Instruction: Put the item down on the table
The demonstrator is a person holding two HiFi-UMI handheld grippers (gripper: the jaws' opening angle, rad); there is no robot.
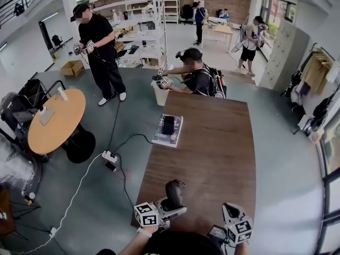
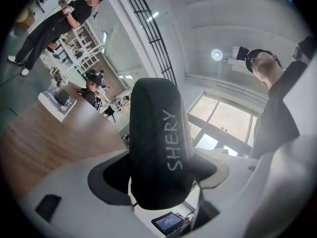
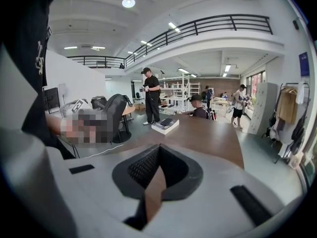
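Item: the black soft case (image 2: 161, 143) with "SHERY" lettered on it is not on the table (image 1: 212, 142) yet. It stands up out of your left gripper, over the table's near end.
Left gripper: your left gripper (image 1: 171, 210) has its jaws closed on the lower part of the case. Most of the case rises free above them, its top pointing away from the tabletop.
Right gripper: your right gripper (image 3: 157, 170) has its jaws drawn together with nothing between them. It hangs at the table's near edge, to the right of the case.
Contact with table: from the head view the case looks clear of the wood, though the exact gap cannot be read.
Done so far: you have the case gripped and brought over the table's near end.
Left to do: by my reading, you need to tip or lower the case to the tabletop, part the left jaws and draw the gripper off.
Landing spot: the near half of the table is bare wood. The only thing on it is a flat book-like stack (image 1: 168, 130) at the table's far left edge, well apart from the case.
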